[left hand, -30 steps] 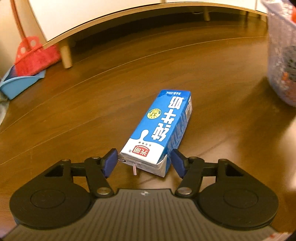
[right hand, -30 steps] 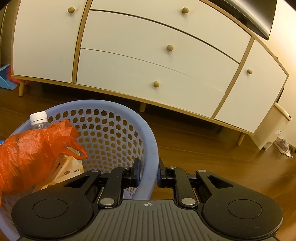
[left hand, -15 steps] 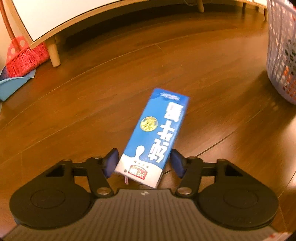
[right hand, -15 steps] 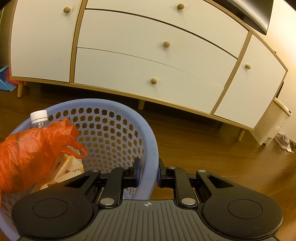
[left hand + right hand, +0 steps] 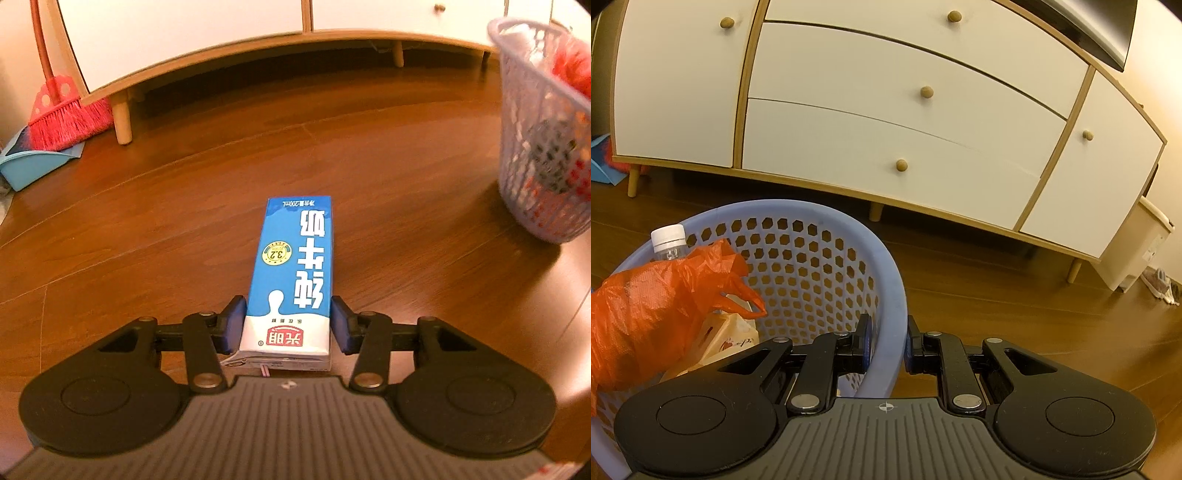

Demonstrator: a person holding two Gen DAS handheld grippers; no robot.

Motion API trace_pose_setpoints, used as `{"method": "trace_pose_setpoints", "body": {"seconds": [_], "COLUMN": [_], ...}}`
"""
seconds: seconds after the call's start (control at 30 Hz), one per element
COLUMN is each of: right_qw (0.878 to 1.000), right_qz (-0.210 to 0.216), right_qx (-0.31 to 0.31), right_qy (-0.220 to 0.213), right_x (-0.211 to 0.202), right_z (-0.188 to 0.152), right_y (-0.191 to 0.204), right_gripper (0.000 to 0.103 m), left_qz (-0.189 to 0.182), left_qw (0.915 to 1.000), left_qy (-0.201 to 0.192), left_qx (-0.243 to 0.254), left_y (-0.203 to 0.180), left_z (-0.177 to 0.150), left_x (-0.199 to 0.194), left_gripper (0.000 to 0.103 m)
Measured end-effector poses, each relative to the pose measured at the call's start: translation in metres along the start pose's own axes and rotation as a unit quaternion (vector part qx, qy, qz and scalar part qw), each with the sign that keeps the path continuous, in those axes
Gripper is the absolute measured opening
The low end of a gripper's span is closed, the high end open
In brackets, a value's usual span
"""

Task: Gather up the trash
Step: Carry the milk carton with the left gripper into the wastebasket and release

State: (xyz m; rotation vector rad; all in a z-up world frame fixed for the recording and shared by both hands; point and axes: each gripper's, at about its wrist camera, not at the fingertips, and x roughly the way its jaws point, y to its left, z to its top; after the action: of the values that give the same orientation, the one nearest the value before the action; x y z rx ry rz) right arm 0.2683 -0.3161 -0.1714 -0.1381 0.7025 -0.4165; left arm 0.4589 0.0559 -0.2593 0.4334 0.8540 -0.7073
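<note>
- Right at my left gripper (image 5: 287, 325), the blue milk carton (image 5: 291, 273) sits between the pads: the left pad looks to be touching its side, the right pad just beside it. I'd call that closed on the carton near its top end, where a small straw pokes out underneath.
- My right gripper (image 5: 886, 341) is clamped on the rim of the lavender basket (image 5: 886, 266), one pad inside the wall, one outside.
- To do this well, I'd squeeze firmly but not crush the carton, keep it level, and hold the basket steady as the target.
- The carton stretches away from me over the wooden floor (image 5: 184, 206).
- In the basket: an orange plastic bag (image 5: 657, 306) and a capped bottle (image 5: 669, 242).
- Farther right in the left view, that basket stands well apart from the carton.
</note>
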Motion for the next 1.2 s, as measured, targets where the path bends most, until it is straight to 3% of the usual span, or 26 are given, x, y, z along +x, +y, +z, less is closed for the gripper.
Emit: {"method": "trace_pose_setpoints", "body": {"seconds": [0.33,0.67,0.93,1.03,1.1,1.2], "right_qw": [1.0,1.0,1.0,1.0,1.0,1.0], "right_qz": [0.002,0.005,0.002,0.0,-0.001,-0.002], "right_qx": [0.011,0.016,0.015,0.015,0.018,0.021], "right_qy": [0.003,0.005,0.003,0.005,0.009,0.012], "right_x": [0.002,0.001,0.003,0.004,0.005,0.006], "right_z": [-0.003,-0.007,-0.005,-0.005,-0.006,-0.008], "right_y": [-0.002,-0.003,-0.002,-0.004,-0.005,-0.007], "right_gripper": [0.013,0.013,0.013,0.013,0.013,0.014], "left_qz": [-0.051,-0.124,-0.201,-0.225,-0.225,-0.237], "left_qw": [0.9952,0.9771,0.9637,0.9625,0.9619,0.9569], "left_qy": [-0.083,-0.167,-0.166,-0.147,-0.152,-0.167], "left_qx": [0.01,0.046,0.056,0.037,0.031,0.007], "left_y": [-0.033,-0.096,-0.151,-0.163,-0.166,-0.159], "left_z": [0.049,0.12,0.161,0.169,0.171,0.17], "left_x": [-0.074,-0.116,-0.105,-0.089,-0.089,-0.095], "left_gripper": [0.043,0.043,0.044,0.052,0.055,0.068]}}
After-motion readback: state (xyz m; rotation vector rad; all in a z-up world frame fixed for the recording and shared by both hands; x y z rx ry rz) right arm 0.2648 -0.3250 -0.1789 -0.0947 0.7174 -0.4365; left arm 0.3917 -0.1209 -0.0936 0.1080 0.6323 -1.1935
